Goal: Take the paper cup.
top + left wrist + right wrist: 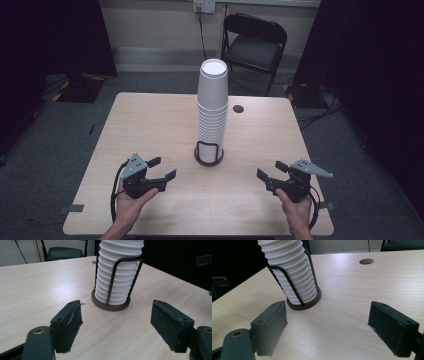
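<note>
White cup stack (pixel 212 112) stands upright in its holder (pixel 208 155), mouths down.

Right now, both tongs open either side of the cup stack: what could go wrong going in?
1. The cup stack stands tall, far above its low wire holder; a sideways nudge up high could tip it.
2. The nested rims sit tight, so a pull on the top cup may lift several.
3. The left tongs and right tongs could collide if both close in together.
</note>
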{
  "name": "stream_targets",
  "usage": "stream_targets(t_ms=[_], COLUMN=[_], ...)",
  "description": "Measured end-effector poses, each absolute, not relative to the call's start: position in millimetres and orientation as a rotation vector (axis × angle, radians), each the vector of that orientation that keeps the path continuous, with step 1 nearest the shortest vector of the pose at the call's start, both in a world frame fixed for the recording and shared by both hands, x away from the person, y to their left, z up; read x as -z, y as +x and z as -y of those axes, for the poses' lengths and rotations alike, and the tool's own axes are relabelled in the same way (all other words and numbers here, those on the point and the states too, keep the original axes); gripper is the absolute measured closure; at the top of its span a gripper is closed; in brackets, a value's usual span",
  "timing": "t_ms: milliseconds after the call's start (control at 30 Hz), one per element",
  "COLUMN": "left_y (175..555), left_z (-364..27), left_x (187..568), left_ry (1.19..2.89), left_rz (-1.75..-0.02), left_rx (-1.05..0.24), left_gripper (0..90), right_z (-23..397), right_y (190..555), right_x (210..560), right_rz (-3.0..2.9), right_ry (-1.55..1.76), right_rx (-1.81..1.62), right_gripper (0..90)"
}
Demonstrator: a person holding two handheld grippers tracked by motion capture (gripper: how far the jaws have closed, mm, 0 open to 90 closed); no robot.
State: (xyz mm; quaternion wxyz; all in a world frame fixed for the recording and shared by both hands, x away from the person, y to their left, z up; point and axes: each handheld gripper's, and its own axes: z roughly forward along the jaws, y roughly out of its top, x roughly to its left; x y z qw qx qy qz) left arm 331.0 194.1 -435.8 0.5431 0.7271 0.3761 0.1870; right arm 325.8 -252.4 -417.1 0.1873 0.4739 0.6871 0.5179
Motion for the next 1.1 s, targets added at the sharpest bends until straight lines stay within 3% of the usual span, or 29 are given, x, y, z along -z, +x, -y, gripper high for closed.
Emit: stream_targets(t_ms=[300, 433, 800, 1100], left_y=[331.5, 327.8, 341.8, 357.5], left_z=[-191.6, -186.7, -167.3, -170.9], left_x=[428.7, 416.8, 386.7, 352.4], left_ry=[1.729, 1.750, 1.767, 1.728], left_rz=[-0.887, -0.815, -0.765, -0.729], left_rx=[-0.434, -0.426, -0.406, -0.425], left_gripper=[23.4, 18.4, 22.3, 18.5], right_z=[253.8, 252.9, 242.3, 238.5], right_y=[323.6, 322.4, 316.2, 315.3], right_x=[419.0, 419.9, 419.3, 420.3], right_rz=[-1.937, -1.950, -1.959, -1.980], right_ry=[1.317, 1.316, 1.289, 1.275], right_rx=[-1.446, -1.467, -1.472, -1.464], right_gripper=[15.1, 14.9, 15.7, 15.3])
